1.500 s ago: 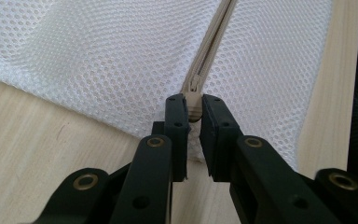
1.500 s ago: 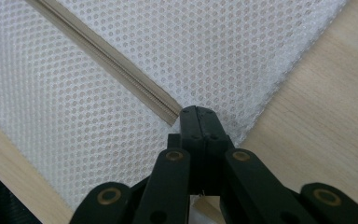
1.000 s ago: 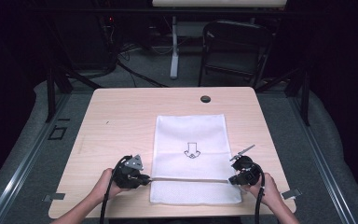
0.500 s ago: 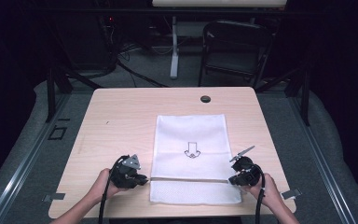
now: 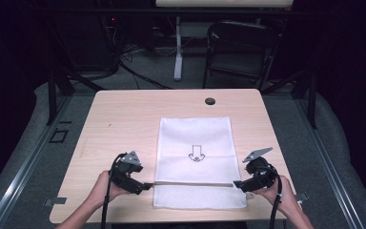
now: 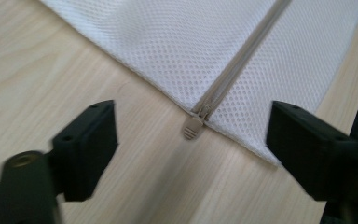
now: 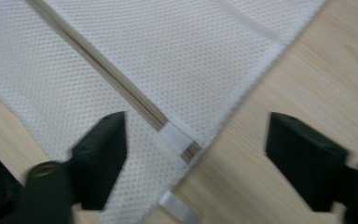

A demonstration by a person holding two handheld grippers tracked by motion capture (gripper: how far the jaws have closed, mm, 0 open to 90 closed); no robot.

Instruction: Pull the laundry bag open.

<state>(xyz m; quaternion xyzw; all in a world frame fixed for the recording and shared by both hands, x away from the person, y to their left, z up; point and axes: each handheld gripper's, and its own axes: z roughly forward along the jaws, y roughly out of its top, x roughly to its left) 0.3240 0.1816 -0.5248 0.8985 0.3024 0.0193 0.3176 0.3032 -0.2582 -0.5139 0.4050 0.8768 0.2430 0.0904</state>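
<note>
Lying flat on the pale wooden table (image 5: 124, 114), a white rectangular mesh bag (image 5: 195, 143) printed with a black arrow was crossed near its front edge by a beige zipper (image 6: 242, 60), its pull tab (image 6: 193, 127) at the left. The left gripper (image 5: 146, 185) and right gripper (image 5: 237, 183) were held unclenched, grasping nothing, at the zipper's ends.

Bare table (image 5: 124, 119) left and beyond, mesh bag (image 5: 195, 138) lying flat mid-table, small grommet (image 5: 210, 101) far edge
</note>
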